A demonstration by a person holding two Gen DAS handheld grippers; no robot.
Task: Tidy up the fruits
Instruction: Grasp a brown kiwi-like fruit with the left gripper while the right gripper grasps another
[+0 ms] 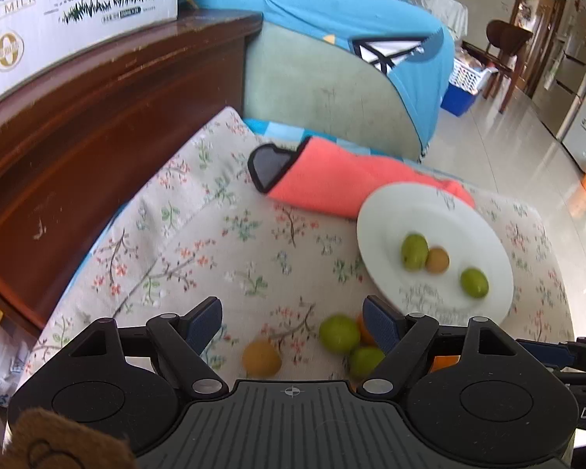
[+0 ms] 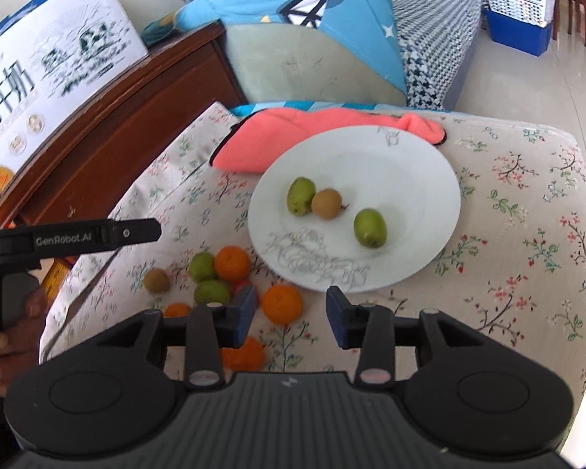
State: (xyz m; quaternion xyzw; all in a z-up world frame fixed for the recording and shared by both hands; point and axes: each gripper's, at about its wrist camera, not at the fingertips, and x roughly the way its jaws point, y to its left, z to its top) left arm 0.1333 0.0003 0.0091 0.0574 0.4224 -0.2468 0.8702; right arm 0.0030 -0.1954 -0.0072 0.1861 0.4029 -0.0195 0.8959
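Note:
A white plate sits on the floral cushion and holds two green fruits and a brown fruit; the plate also shows in the left wrist view. Loose fruits lie left of the plate: two green ones, a brown one and several oranges. My left gripper is open and empty above a green fruit and a brown fruit. My right gripper is open and empty, just before the plate's near rim, an orange beside its left finger.
A pink cloth lies behind the plate. A dark wooden cabinet with a white milk carton box stands on the left. A sofa with a blue cover is behind. The cushion's edge drops to tiled floor at the right.

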